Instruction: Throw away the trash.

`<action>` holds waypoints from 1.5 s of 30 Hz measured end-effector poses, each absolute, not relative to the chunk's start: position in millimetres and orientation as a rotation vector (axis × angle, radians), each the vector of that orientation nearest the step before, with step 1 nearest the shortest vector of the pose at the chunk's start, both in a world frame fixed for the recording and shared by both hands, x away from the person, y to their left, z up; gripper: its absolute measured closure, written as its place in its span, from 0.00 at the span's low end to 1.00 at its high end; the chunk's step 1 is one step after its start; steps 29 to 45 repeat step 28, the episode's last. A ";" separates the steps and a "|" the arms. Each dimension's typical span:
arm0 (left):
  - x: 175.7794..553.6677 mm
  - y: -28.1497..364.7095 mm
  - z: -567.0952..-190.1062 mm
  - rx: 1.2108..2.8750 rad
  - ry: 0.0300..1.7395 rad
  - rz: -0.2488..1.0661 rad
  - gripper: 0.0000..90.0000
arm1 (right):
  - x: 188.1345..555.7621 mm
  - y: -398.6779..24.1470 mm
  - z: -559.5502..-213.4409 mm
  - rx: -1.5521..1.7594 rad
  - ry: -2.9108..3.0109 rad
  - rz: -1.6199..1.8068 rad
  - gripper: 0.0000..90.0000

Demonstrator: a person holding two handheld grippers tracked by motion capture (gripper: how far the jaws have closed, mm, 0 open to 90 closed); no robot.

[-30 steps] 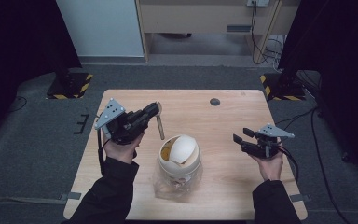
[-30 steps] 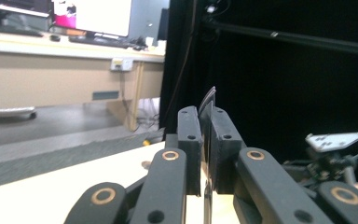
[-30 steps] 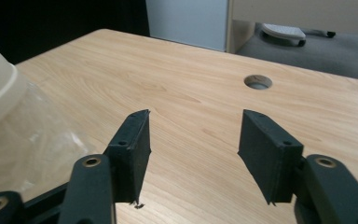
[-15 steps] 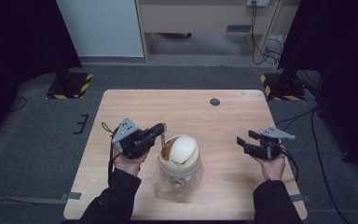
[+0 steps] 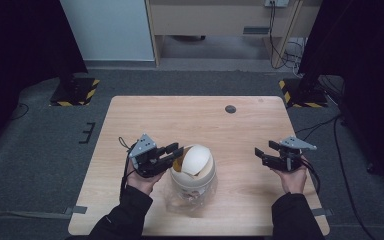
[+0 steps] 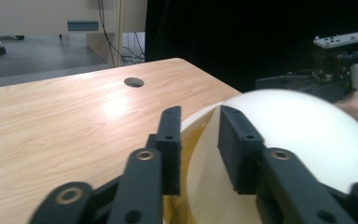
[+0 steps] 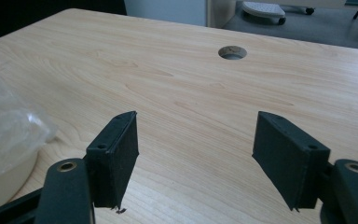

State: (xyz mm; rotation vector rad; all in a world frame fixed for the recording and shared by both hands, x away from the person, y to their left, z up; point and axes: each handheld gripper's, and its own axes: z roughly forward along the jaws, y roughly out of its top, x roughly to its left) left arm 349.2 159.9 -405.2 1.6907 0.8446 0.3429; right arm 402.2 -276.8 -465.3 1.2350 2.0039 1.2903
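Note:
A white dome-lidded container [image 5: 195,162] stands on the wooden table [image 5: 180,115] near its front, with crumpled clear plastic [image 5: 182,197] around its base. My left gripper [image 5: 176,151] lies against the dome's left side. In the left gripper view its jaws [image 6: 198,116] have just been opening; they stand a little apart, with the edge of the dome [image 6: 298,135] in the gap. My right gripper [image 5: 259,154] hovers to the right of the container, apart from it. Its jaws [image 7: 196,135] have just been opening too and stand wide, nothing between them.
A round cable hole [image 5: 230,109] sits in the far part of the table. The plastic [image 7: 9,126] bulges at the left of the right gripper view. Bare wood lies between the right gripper and the container. Dark floor surrounds the table.
My left gripper has come down from above the table to the dome's left side, and its jaws have parted. The right hand has stayed in place.

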 end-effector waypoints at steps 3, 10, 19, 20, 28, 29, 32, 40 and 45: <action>345.2 172.0 -407.5 1.704 0.851 0.363 0.64 | 402.6 -278.7 -466.5 1.247 1.996 1.284 0.32; 335.3 214.8 -427.3 1.757 0.914 0.423 0.48 | 402.8 -284.5 -472.9 1.288 1.986 1.254 0.24; 362.8 267.8 -480.4 1.882 1.224 0.524 0.25 | 406.6 -292.0 -487.2 1.384 2.000 1.185 0.13; 366.5 271.0 -487.9 1.910 1.271 0.519 0.22 | 407.1 -293.2 -488.9 1.397 1.999 1.181 0.12; 380.9 278.1 -512.8 2.068 1.412 0.488 0.12 | 412.3 -298.0 -503.0 1.455 2.049 1.102 0.07; 380.9 278.1 -512.8 2.068 1.412 0.488 0.12 | 412.3 -298.0 -503.0 1.455 2.049 1.102 0.07; 380.9 278.1 -512.8 2.068 1.412 0.488 0.12 | 412.3 -298.0 -503.0 1.455 2.049 1.102 0.07; 380.9 278.1 -512.8 2.068 1.412 0.488 0.12 | 412.3 -298.0 -503.0 1.455 2.049 1.102 0.07; 380.9 278.1 -512.8 2.068 1.412 0.488 0.12 | 412.3 -298.0 -503.0 1.455 2.049 1.102 0.07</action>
